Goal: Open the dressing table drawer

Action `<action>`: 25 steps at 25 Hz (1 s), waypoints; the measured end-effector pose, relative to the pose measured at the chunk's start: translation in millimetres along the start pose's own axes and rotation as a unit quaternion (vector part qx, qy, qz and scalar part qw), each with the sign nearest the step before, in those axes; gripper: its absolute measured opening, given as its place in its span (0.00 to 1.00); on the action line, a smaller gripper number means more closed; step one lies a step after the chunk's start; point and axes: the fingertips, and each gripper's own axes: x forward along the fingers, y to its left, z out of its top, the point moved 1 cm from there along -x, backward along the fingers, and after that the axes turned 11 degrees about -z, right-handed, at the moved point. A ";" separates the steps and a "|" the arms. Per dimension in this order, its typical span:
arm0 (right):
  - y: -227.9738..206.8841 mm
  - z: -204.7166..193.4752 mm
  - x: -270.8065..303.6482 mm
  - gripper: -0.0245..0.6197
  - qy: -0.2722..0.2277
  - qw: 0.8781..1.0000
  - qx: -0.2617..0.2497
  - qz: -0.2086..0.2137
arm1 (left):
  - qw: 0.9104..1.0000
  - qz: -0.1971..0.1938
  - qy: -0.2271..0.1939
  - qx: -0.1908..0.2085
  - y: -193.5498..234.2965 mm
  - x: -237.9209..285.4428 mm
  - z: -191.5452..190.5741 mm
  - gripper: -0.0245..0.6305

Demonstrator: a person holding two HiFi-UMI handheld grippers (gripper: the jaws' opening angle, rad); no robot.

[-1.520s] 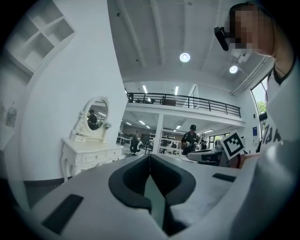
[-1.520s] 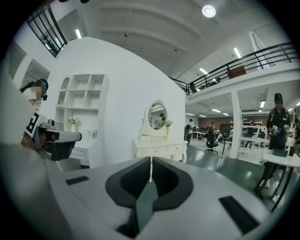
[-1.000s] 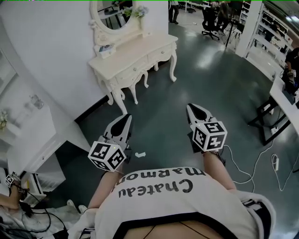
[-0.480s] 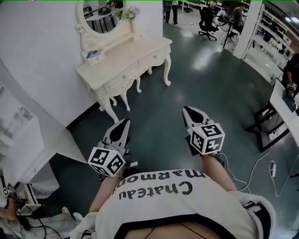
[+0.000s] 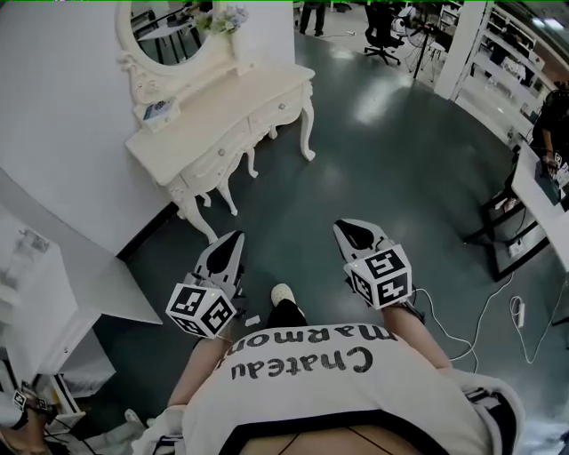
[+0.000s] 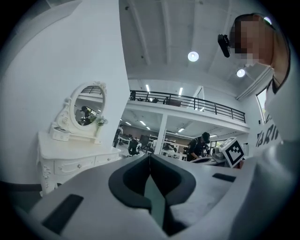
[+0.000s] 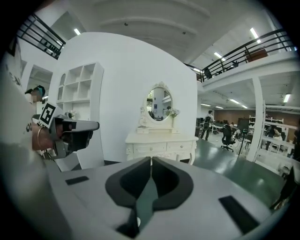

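The cream dressing table (image 5: 233, 108) with its oval mirror (image 5: 163, 19) stands against the white wall at the upper left of the head view. Its drawers (image 5: 268, 110) along the front are closed. Both grippers hang over the dark floor, well short of the table. My left gripper (image 5: 236, 239) is shut and empty, and it points toward the table's near leg. My right gripper (image 5: 346, 227) is also shut with nothing in it. The table (image 6: 77, 161) shows at the left of the left gripper view past the left gripper (image 6: 150, 157), and the table (image 7: 161, 144) sits straight ahead of the right gripper (image 7: 151, 160).
A white shelf unit (image 5: 40, 284) stands at the left. At the right edge there is a desk (image 5: 544, 197) on black legs, with cables (image 5: 484, 311) on the floor near it. Office chairs (image 5: 384, 34) and people are far back. A shoe (image 5: 283, 293) and a small white scrap (image 5: 252, 319) lie between the grippers.
The dressing table has slid left and down in the head view and looks closer. Both grippers have moved forward with the person, still shut. A shoe has come into sight.
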 end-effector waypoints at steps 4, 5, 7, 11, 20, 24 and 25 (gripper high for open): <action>2.7 14.2 36.8 0.09 0.003 1.000 0.001 0.023 | 1.000 -0.014 -0.007 -0.007 28.8 29.7 5.5 0.07; 1.3 18.8 47.5 0.09 0.004 1.000 0.001 0.025 | 1.000 -0.016 -0.009 -0.008 37.4 38.2 8.3 0.07; -3.6 29.2 68.2 0.09 0.003 1.000 0.002 0.025 | 1.000 -0.017 -0.006 -0.008 56.2 54.5 14.1 0.07; -20.1 56.5 110.1 0.09 0.001 1.000 0.002 0.013 | 1.000 -0.016 -0.005 -0.008 97.6 83.9 33.2 0.07; -45.0 122.0 203.6 0.09 -0.020 1.000 -0.006 0.002 | 0.999 -0.029 -0.018 0.004 178.1 134.2 76.6 0.07; -47.0 139.8 246.2 0.09 -0.030 0.999 0.014 0.006 | 1.000 -0.019 -0.018 0.015 214.8 143.6 86.9 0.07; -46.1 141.0 256.4 0.09 -0.028 0.999 0.019 0.010 | 1.000 -0.015 -0.018 0.015 223.2 144.8 87.8 0.07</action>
